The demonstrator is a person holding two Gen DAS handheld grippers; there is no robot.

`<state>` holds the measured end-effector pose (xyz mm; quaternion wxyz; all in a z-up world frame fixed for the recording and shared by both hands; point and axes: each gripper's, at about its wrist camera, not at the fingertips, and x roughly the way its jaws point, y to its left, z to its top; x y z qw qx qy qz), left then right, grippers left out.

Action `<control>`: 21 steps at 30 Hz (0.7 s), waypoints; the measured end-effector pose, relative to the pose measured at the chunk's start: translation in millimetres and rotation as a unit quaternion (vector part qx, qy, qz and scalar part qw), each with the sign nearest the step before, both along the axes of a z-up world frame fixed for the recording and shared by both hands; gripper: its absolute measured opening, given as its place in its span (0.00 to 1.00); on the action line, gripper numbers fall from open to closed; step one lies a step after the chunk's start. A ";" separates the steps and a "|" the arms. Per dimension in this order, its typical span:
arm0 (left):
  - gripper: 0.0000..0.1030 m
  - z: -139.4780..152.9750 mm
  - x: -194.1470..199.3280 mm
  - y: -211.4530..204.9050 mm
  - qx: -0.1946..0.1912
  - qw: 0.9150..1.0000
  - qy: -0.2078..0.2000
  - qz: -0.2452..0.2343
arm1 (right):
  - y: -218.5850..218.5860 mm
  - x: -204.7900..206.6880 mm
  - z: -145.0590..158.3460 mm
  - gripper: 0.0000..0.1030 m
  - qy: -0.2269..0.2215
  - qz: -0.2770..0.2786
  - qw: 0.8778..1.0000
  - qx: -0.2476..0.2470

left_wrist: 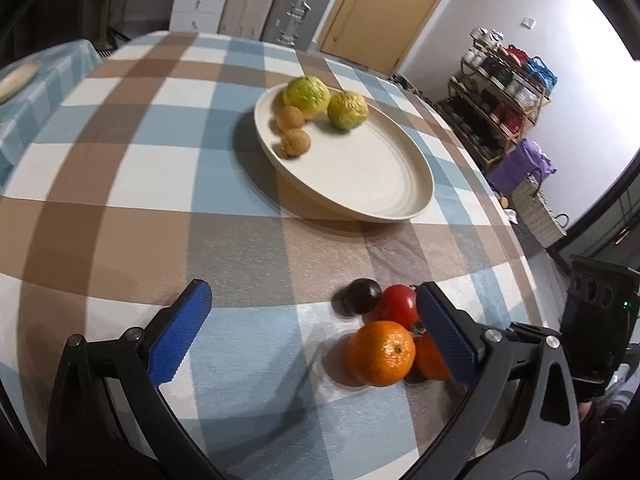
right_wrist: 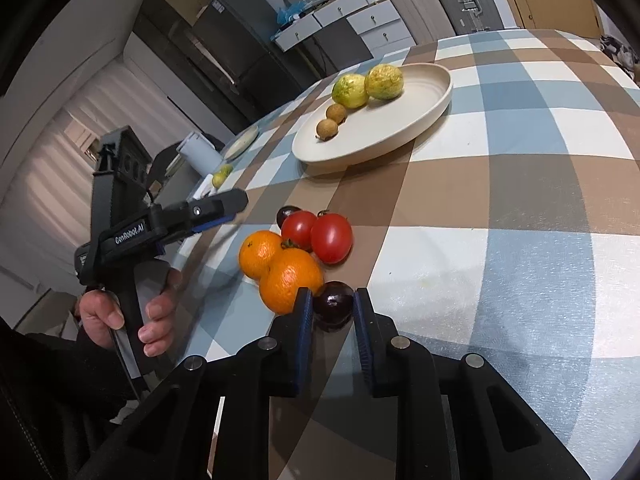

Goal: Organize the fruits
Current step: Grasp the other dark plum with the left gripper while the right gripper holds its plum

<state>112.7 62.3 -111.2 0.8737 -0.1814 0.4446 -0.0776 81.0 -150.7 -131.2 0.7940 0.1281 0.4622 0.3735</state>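
Left wrist view: the left hand-held gripper (left_wrist: 312,320) hangs wide open and empty above the checked tabletop (left_wrist: 120,184). Its right finger (left_wrist: 446,336) overlaps a cluster of fruit: an orange (left_wrist: 380,353) just inside that finger, a second orange (left_wrist: 430,360) partly hidden behind it, a tomato (left_wrist: 398,305) and a dark plum (left_wrist: 362,295) further out. Beyond, a cream plate (left_wrist: 360,176) carries two wrinkled yellow-green fruits (left_wrist: 306,96) and two small brown ones (left_wrist: 295,142)

Right wrist view: the right hand-held gripper (right_wrist: 330,308) has its jaws narrow, with a glossy dark plum (right_wrist: 333,306) between the blue pads, resting on the tabletop; whether the pads press it I cannot tell. Touching the plum on the left sit two oranges (right_wrist: 290,286), then two tomatoes (right_wrist: 331,238) and another dark plum (right_wrist: 288,213) behind
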 end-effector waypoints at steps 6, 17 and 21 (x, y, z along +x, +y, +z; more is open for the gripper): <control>0.99 -4.3 10.2 -0.6 -0.034 0.999 0.012 -0.019 | -8.2 3.4 2.8 0.21 -0.003 -0.016 1.000 0.017; 0.41 -5.9 22.4 -18.7 -0.065 0.995 0.028 -0.069 | -18.3 4.9 3.2 0.21 -0.004 -0.031 0.999 0.042; 0.19 -9.4 24.4 -19.4 -0.078 0.994 0.035 -0.071 | -18.8 3.6 4.0 0.21 -0.007 -0.031 0.999 0.042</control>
